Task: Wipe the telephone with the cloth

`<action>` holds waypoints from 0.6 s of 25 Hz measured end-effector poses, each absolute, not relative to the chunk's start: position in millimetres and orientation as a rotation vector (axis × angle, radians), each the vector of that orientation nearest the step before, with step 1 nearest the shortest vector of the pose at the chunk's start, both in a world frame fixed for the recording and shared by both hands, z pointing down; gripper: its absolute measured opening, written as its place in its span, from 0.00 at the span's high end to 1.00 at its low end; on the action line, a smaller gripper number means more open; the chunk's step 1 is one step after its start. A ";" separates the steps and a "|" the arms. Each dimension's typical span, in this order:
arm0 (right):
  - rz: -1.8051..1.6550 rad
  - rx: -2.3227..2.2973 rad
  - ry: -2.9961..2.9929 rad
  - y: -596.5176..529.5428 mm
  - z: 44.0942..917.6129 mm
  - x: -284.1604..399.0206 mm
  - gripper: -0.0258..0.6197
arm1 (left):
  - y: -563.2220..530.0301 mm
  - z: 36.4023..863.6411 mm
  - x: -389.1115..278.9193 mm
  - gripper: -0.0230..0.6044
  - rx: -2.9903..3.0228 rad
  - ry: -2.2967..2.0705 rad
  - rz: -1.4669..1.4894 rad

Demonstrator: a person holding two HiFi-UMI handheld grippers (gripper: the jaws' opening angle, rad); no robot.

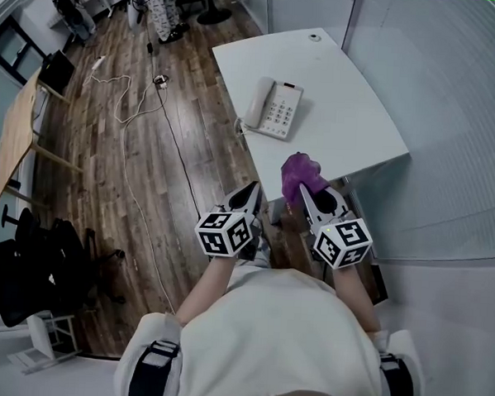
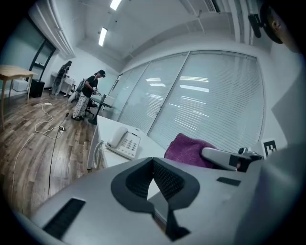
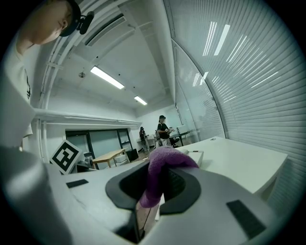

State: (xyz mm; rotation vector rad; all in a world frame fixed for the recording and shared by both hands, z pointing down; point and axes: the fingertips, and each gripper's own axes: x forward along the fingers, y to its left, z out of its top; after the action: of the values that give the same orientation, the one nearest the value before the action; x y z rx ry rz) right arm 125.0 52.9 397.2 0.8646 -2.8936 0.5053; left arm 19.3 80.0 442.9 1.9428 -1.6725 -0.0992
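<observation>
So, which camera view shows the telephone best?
The head view: the whole telephone lies in plain sight from above, keypad and handset clear. The left gripper view shows it small and slanted; in the right gripper view the cloth mostly hides it.

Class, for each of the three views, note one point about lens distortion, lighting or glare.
Head view: even light, telephone sharp, table edges bowed slightly. Left gripper view: fisheye with black corners; light streaks reflect on the blinds. Right gripper view: same fisheye; ceiling lights glare, cloth sits near the lens.
</observation>
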 end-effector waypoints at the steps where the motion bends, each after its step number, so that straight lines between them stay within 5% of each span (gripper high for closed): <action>1: 0.501 0.863 -2.891 46.8 396.8 120.8 0.87 | 73.6 443.2 15.3 0.93 1.941 -1.670 -0.101; 15: 0.438 0.883 -2.862 -40.4 384.9 51.3 0.87 | -14.5 436.1 -55.0 0.93 1.947 -1.640 -0.116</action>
State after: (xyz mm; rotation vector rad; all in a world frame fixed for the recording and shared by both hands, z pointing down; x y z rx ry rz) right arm 51.3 -40.4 384.9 0.8826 -2.8618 0.4383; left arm -55.0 -14.5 436.1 1.9470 -1.6398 -0.1164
